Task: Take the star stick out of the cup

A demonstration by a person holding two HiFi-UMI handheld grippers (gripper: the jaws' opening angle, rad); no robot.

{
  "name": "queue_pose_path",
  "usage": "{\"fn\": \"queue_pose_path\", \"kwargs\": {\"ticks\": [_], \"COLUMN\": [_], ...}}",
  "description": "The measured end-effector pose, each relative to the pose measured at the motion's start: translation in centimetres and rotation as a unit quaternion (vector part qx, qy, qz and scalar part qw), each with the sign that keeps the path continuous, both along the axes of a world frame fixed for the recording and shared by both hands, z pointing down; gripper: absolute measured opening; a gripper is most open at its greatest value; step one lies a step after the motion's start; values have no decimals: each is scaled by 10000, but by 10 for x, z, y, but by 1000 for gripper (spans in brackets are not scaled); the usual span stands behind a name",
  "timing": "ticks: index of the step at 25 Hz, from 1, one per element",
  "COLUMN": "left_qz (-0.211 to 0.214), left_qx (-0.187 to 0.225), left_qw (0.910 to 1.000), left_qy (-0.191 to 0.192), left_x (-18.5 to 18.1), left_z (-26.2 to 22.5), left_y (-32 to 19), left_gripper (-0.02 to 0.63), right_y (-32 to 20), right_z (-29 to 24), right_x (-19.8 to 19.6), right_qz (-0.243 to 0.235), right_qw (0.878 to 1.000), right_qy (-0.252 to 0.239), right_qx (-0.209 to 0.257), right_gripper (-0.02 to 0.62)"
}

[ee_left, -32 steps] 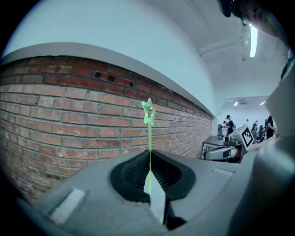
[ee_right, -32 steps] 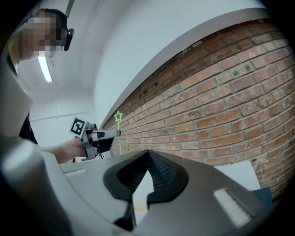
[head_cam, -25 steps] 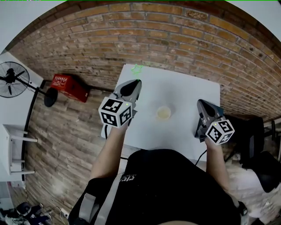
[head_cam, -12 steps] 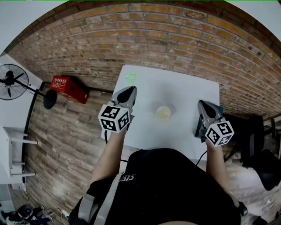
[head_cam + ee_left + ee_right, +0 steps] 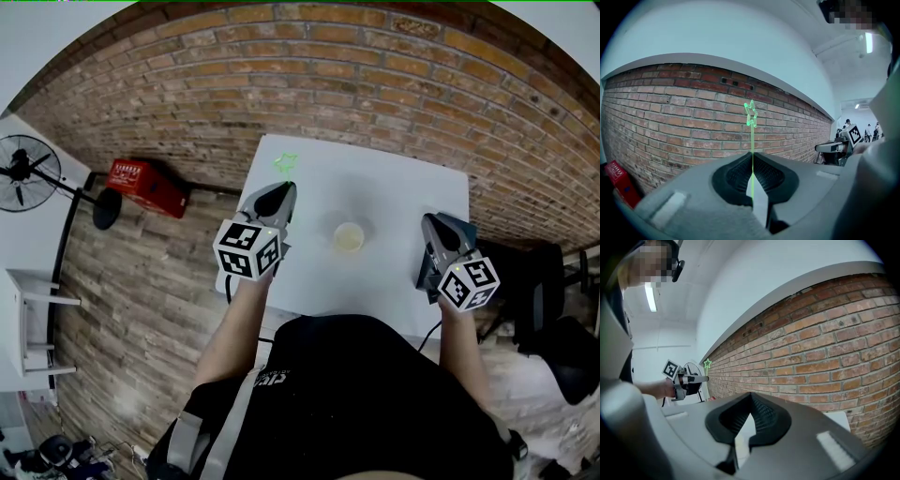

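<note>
Brick wall [image 5: 670,117] fills the background behind our white table [image 5: 394,187]; the taking-out looks done to us, since the star stick [image 5: 750,115] is clear of the cup [image 5: 349,237] and nothing green shows in the cup; what may be left, we judge, is only to set the stick down; our left gripper [image 5: 279,191] has its jaws pinched fully onto the thin stem, the star standing at twelve o'clock above them; in the head view the star lies at about eleven o'clock from the cup, well apart; our right gripper [image 5: 437,232] waits at the cup's three o'clock, jaws together on nothing.
</note>
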State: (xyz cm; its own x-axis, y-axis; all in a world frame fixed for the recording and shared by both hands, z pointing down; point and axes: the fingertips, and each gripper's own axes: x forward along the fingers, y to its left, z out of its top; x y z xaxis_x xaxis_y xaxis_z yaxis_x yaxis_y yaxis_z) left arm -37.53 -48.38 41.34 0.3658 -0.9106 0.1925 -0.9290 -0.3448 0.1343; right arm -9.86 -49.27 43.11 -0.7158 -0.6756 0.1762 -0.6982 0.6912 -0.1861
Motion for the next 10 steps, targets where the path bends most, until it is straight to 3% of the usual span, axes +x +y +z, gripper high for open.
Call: {"fn": "queue_pose_path", "kwargs": {"ticks": [10], "left_qz": [71], "left_qx": [29], "left_qw": [10000], "left_qy": [-19], "left_x": [8], "left_z": [-5], "left_y": [-2], "left_gripper": [9], "right_y": [2], "right_z": [0], "right_x": [2], "right_qz": [-28], "right_qw": [10000], "right_qy": [-28], "right_qx": [29], "right_gripper": [-3]}}
